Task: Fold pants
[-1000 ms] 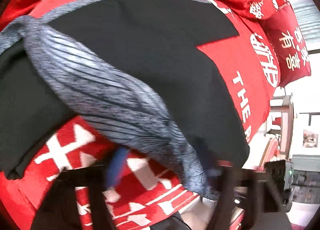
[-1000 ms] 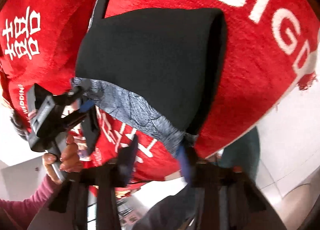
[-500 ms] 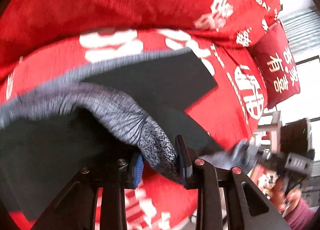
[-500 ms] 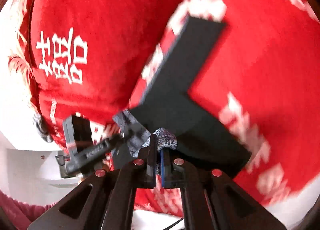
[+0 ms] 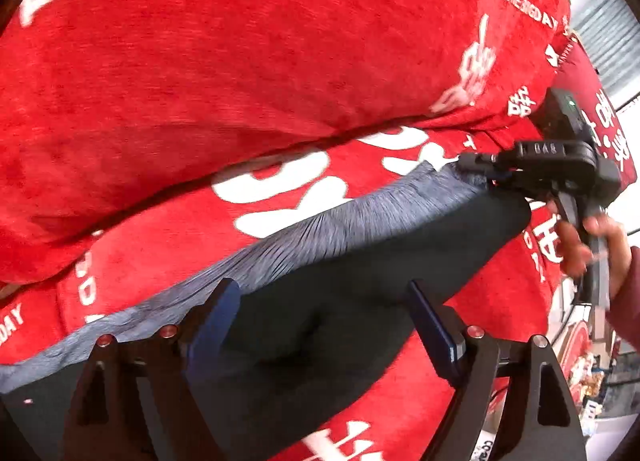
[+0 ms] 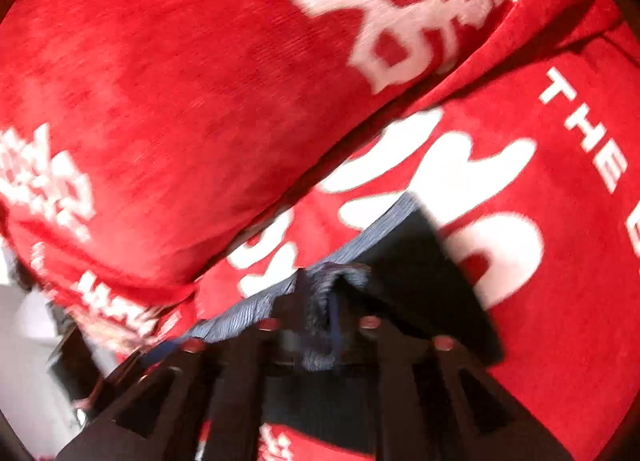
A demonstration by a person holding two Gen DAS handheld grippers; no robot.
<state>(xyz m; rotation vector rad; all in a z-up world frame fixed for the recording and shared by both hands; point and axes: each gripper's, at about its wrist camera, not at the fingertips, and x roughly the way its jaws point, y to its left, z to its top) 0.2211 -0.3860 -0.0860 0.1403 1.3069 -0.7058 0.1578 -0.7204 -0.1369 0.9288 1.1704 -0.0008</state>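
Up close in the left wrist view, the left gripper [image 5: 320, 325] has just been opening; its jaws stand wide, the pants' [image 5: 360, 301] dark cloth lying between them but not pressed. The pants rest on the red blanket [image 5: 240, 81], grey waistband [image 5: 340, 221] along their far edge. At the right, a hand [image 5: 592, 245] holds the right gripper [image 5: 476, 165] at the waistband's end. From the right wrist, blurred, the right gripper [image 6: 320, 317] has just been opening slightly; waistband [image 6: 320, 301] cloth sits between its close-set jaws, whether still pinched I cannot tell
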